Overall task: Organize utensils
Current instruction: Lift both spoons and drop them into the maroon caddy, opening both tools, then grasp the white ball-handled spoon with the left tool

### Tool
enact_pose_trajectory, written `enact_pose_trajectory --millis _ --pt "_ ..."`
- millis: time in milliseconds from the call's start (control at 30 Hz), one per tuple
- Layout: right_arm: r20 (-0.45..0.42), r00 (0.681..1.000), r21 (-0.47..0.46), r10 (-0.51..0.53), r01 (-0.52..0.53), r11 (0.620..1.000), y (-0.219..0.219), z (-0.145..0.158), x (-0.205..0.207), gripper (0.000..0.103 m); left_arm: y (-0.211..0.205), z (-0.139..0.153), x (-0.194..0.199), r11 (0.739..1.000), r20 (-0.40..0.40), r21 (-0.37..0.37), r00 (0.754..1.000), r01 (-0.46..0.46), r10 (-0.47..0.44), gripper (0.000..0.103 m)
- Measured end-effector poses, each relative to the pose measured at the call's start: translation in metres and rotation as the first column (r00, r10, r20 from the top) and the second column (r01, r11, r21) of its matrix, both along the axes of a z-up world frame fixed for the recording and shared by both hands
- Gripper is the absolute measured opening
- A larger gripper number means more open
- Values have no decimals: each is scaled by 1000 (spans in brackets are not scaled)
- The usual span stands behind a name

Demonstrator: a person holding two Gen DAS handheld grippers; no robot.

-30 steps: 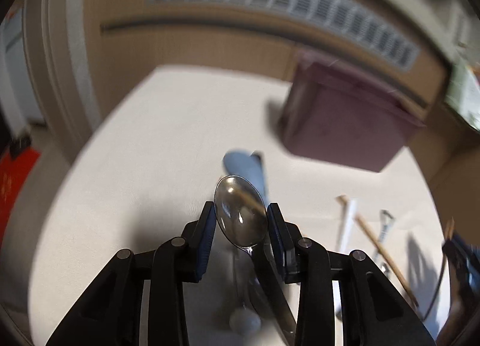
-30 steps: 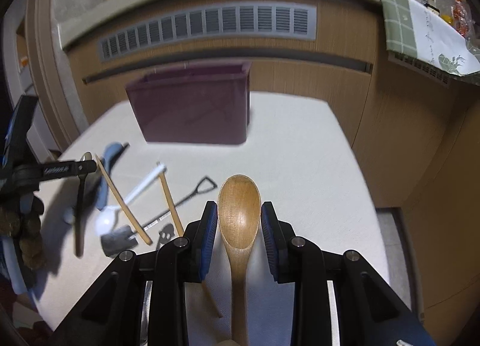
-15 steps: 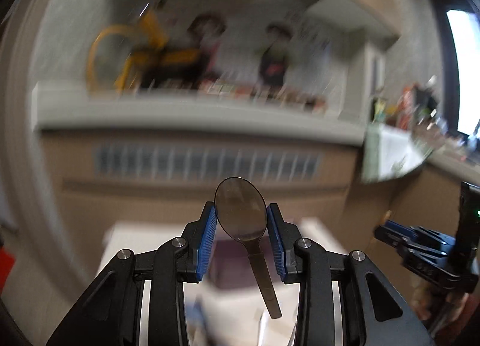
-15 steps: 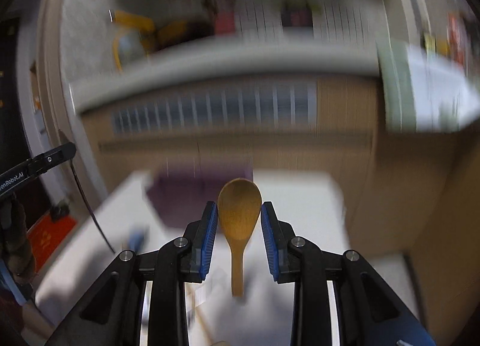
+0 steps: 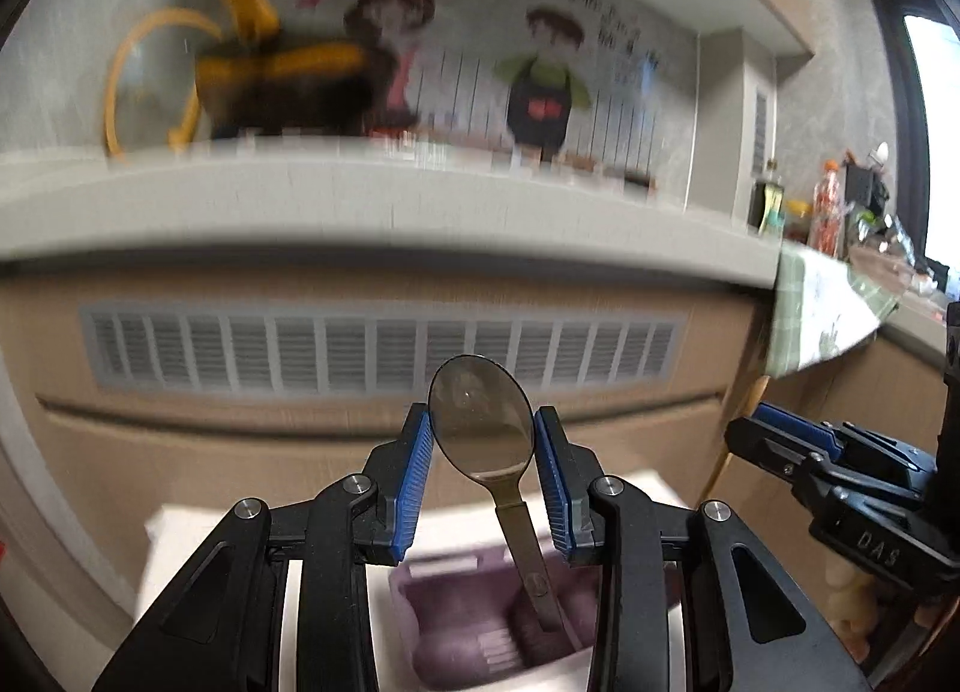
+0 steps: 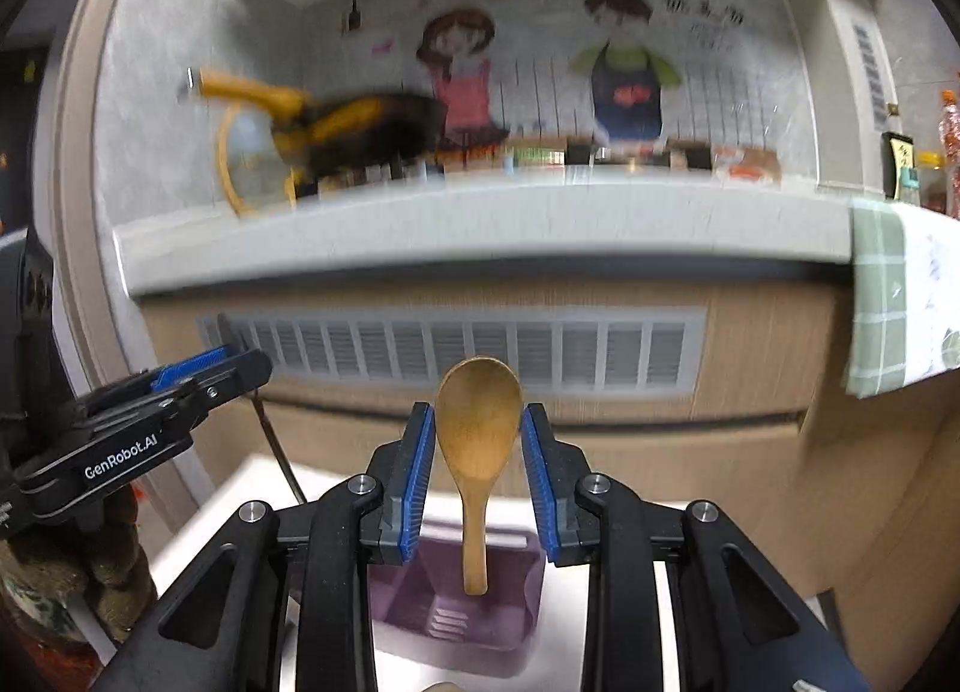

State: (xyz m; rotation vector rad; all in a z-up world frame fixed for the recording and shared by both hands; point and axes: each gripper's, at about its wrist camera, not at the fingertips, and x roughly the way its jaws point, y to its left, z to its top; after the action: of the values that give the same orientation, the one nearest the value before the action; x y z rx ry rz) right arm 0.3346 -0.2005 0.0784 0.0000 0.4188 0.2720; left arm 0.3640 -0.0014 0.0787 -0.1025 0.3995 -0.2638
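My left gripper is shut on a metal spoon, bowl up, handle hanging down over the open purple bin on the white table. My right gripper is shut on a wooden spoon, bowl up, handle hanging down above the same purple bin. Each gripper shows in the other's view: the right one at the right edge, the left one at the left edge.
The white table stands against a wooden counter front with a long vent grille. A grey counter ledge runs above it. A green checked cloth hangs over the ledge at the right.
Both grippers have risen from the table and tilted up, carrying their spoons over the purple bin. The loose utensils on the table have dropped out of view.
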Motion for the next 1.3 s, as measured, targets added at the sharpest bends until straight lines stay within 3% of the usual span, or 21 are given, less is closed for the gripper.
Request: enact_pose_trajectory --millis 133,200,400,467,567,767,933,1033,1100,1233,1300 --pt "-145 985 58 98 -90 994 -4 -39 12 28 -4 -39 16 996 -136 -51 987 74 -80 36" --pt "-186 974 90 126 -110 990 -9 -48 12 28 -3 -47 15 993 -160 -80 982 85 -97 38" --pt "-12 1000 -36 24 -24 999 -18 -23 -45 29 21 -24 -40 990 -51 -142 999 -23 16 49" --pt "-24 999 -51 35 -36 998 -20 -24 -58 29 28 -23 -59 991 -37 -117 998 -62 58 50" --pt "-76 995 -74 60 -66 995 -17 -37 -72 29 35 -41 -87 992 -112 -51 988 -112 106 50" --pt "-189 980 -255 67 -115 960 -4 -91 -115 28 52 -82 -161 985 -214 -22 963 -173 164 50" --pt "-251 968 -397 -23 -82 914 0 -123 -140 28 69 -95 -207 969 -229 48 942 -242 246 50" --pt "-227 972 -470 -61 -54 881 7 -132 -158 28 77 -102 -222 966 -248 22 935 -256 253 50" --pt "-231 972 -466 -42 -73 882 10 -130 -167 26 78 -107 -227 970 -266 12 934 -243 237 50" --pt "-291 952 -319 91 -186 929 6 -121 -180 26 71 -118 -228 979 -293 18 935 -201 197 50" --pt "-286 953 -299 96 -184 937 8 -120 -183 26 63 -124 -224 984 -317 12 933 -175 170 50"
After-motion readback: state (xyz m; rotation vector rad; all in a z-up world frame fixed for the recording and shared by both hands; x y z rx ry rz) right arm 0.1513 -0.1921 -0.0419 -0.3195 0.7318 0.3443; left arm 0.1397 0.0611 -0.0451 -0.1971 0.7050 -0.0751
